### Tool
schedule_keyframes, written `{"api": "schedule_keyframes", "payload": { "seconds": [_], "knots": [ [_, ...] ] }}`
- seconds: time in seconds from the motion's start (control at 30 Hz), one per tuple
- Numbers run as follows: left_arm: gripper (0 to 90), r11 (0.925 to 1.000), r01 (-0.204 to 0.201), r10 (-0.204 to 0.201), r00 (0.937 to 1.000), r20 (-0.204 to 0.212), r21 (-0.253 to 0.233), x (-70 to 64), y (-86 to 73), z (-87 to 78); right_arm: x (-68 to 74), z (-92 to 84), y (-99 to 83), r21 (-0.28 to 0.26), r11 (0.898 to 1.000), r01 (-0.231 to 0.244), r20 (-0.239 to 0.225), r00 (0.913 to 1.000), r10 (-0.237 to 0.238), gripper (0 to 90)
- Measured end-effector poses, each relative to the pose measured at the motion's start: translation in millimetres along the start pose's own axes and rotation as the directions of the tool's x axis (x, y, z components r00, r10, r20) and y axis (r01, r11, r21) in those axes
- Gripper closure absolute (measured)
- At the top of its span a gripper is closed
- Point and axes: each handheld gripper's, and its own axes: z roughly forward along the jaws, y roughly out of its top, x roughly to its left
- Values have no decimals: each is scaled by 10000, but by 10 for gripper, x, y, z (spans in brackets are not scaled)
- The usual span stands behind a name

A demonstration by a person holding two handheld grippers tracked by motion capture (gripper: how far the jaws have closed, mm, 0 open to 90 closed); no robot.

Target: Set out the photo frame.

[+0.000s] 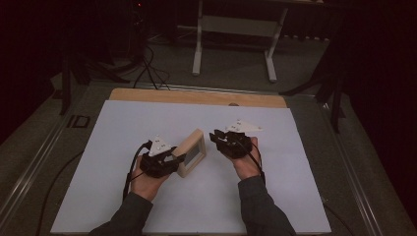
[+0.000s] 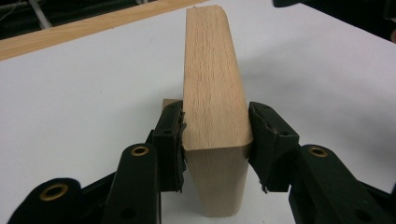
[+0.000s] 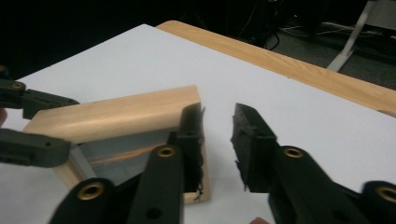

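Observation:
A small pale wooden picture frame point(image 1: 193, 152) with a glass front stands on edge on the white sheet, near the table's middle. My left gripper point(image 1: 178, 158) is shut on its near end. In the left gripper view the two jaws press both faces of the frame point(image 2: 214, 84), which runs away from the camera. My right gripper point(image 1: 216, 136) hovers open just right of the frame's far end. In the right gripper view its jaws point(image 3: 217, 126) stand apart with nothing between them. The frame point(image 3: 116, 116) lies to their left, with the left gripper point(image 3: 51, 123) clamped on its far end.
A white sheet point(image 1: 147, 123) covers most of the wooden table, whose bare far edge point(image 1: 196, 97) shows behind it. A white stand point(image 1: 236, 24) and cables point(image 1: 147, 69) are on the dark floor beyond the table.

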Motion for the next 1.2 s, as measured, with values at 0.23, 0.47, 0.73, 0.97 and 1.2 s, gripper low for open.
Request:
{"api": "schedule_keyframes", "payload": {
  "seconds": [0.23, 0.47, 0.73, 0.97, 1.2],
  "knots": [
    [589, 9997, -248, 248, 9997, 21, -38, -40, -2, 4, 7, 117, 44, 92, 9997, 213, 126, 9997, -214, 860],
    [590, 9994, -346, 346, 9994, 48, -18, -55, -3, 4, 37, 228, 95, 59, 9999, 131, 183, 9997, -132, 894],
    [591, 9991, -435, 435, 9990, 54, -16, -95, -5, 11, 140, 368, 152, 173, 9992, 352, -21, 9994, -351, 893],
    [591, 9989, -472, 472, 9987, 201, -12, -114, -16, 20, 174, 433, 158, 223, 9991, 347, -107, 9993, -345, 892],
    [549, 9987, -503, 502, 9985, 230, 43, -133, -32, 38, 201, 466, 145, 378, 9978, 542, -3, 9985, -543, 892]
  ]
}}
